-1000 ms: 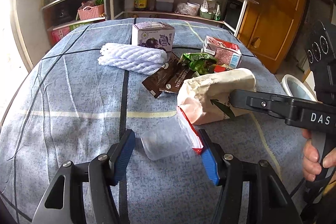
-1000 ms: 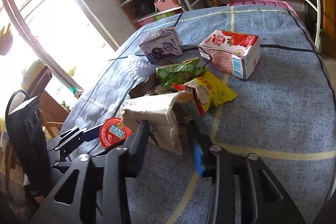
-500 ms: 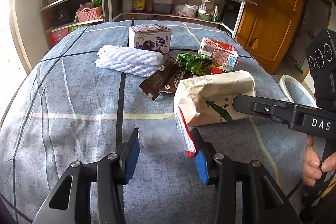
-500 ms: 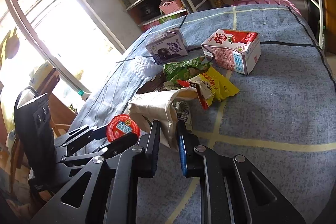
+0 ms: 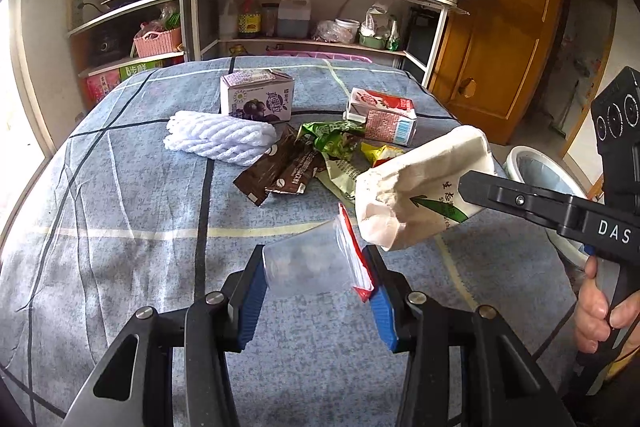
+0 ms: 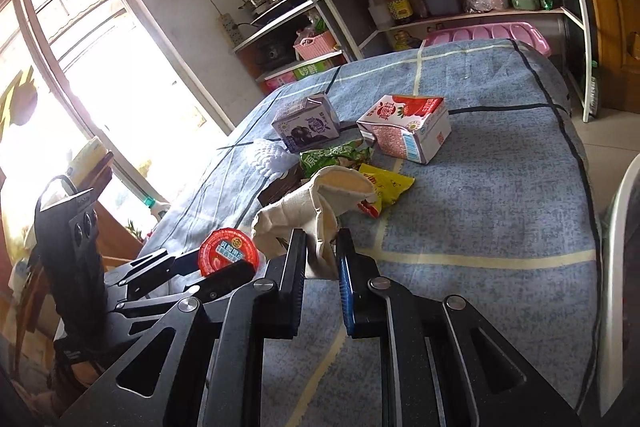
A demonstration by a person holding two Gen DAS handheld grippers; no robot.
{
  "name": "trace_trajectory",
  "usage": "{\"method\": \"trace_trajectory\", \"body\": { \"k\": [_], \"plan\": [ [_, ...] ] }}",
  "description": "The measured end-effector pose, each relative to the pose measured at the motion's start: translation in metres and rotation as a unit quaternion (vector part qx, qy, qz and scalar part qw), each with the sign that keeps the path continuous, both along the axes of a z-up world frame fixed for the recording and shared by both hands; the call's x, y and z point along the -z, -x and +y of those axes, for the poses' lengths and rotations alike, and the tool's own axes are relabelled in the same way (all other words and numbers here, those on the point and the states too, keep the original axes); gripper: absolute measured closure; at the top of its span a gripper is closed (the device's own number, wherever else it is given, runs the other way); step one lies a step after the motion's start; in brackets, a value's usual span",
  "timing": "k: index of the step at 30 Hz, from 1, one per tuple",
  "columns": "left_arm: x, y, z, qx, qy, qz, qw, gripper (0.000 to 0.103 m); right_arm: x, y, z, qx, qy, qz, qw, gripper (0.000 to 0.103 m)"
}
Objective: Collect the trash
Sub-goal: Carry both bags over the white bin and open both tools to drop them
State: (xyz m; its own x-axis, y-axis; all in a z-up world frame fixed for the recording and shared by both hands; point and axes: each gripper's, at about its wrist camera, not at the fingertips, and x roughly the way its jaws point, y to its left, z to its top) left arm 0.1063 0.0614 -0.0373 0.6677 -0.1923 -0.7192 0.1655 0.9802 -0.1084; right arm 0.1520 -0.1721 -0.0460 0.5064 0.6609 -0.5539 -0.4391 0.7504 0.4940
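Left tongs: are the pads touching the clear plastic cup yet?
Touching. The left wrist view shows the left tongs with both blue pads pressed against the sides of the clear plastic cup, no gap on either side.

On the table (image 5: pixel 120 267) before you, two cartons (image 5: pixel 256 99) stand behind the wrappers (image 5: pixel 288 167), the foam net (image 5: pixel 220 137) lies to their left, and the paper bag (image 5: pixel 424 187) to their right.

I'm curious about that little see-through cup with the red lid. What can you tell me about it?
The clear plastic cup lies on its side between the blue pads of the left claw, which squeeze its base and its top. Its round red foil lid, printed with a label, is partly peeled. It looks empty. It sits close beside the cream paper bag, above the blue tablecloth.
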Motion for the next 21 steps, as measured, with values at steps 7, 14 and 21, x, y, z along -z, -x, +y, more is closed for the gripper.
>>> {"method": "trace_trajectory", "body": {
  "k": [7,14,21],
  "plan": [
    [-0.014,0.004,-0.019,0.018,0.003,-0.014,0.9997,0.056,-0.011,0.012,-0.021,0.024,-0.008,-0.017,1.000,0.087],
    [-0.027,0.005,-0.043,0.040,0.005,-0.026,0.9988,0.056,-0.019,0.029,-0.054,0.058,-0.016,-0.029,0.998,0.087],
    [-0.035,0.003,-0.069,0.062,0.010,-0.032,0.9975,0.056,-0.030,0.043,-0.085,0.088,-0.019,-0.043,0.995,0.088]
  ]
}}
